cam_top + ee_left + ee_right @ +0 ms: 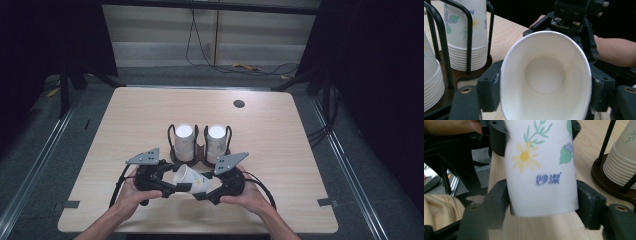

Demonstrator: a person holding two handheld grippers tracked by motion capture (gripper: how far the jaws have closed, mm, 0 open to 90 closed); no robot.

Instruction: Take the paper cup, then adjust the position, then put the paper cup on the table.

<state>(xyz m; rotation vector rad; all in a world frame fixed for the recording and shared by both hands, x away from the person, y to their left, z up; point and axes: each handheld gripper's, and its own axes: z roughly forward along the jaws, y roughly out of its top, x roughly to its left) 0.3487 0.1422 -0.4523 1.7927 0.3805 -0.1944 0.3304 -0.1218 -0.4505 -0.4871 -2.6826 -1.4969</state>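
Note:
A white paper cup (191,180) with a flower print lies on its side just above the table's front middle, held between both grippers. My left gripper (176,186) is shut on the rim end. In the left gripper view the cup's open mouth (545,77) faces the camera, squeezed oval between the pads (489,87). My right gripper (204,194) is shut on the base end. In the right gripper view the printed cup wall (541,177) stands between the fingers (497,203).
Behind the grippers a black wire holder on a brown base (200,156) carries two upright stacks of the same cups (184,138) (216,140). A round cable hole (239,104) sits at the table's far right. Cables lie on the floor beyond.

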